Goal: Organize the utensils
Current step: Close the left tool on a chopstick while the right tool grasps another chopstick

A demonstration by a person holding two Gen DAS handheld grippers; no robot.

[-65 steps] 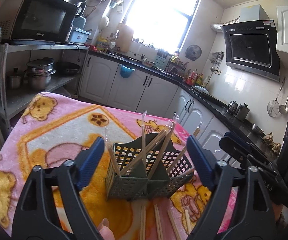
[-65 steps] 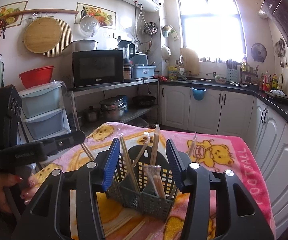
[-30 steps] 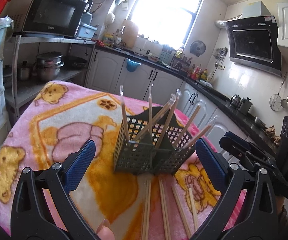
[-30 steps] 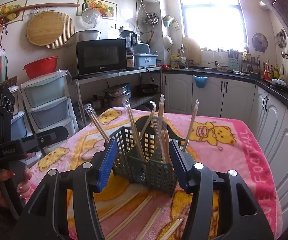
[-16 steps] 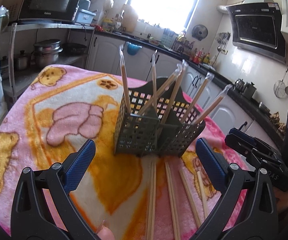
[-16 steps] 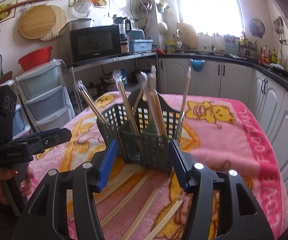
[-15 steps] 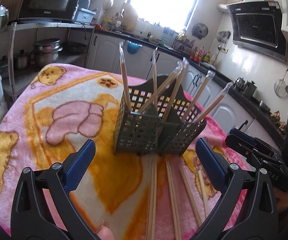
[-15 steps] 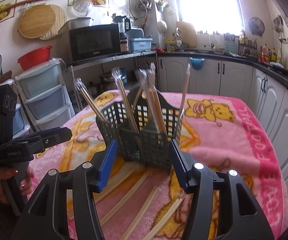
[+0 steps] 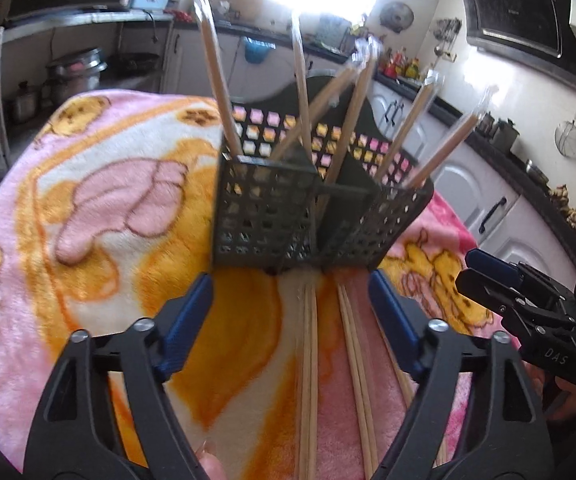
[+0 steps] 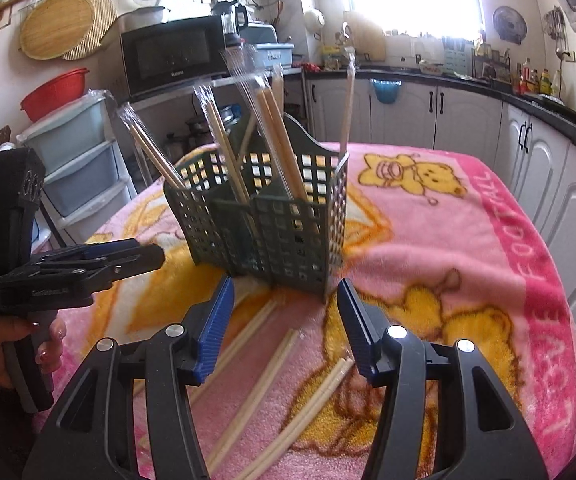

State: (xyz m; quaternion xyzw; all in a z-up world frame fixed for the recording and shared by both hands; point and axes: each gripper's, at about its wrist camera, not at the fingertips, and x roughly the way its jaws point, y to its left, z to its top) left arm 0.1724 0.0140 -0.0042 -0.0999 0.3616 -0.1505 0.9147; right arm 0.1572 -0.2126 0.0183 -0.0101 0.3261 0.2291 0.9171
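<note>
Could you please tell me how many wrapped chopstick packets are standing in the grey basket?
6 packets in the basket: one at the left corner, one near-upright, two leaning mid-basket, two slanting right. More may be hidden.

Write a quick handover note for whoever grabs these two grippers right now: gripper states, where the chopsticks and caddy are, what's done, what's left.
Left gripper: open, jaws just been closing, nothing pinched; loose chopsticks lie under it.
Right gripper: open, empty, low over the blanket.
Caddy: upright mid-blanket, several wrapped chopsticks already standing in it.
Left to do: pick up the loose pairs in front of the caddy and stand them in it.
</note>
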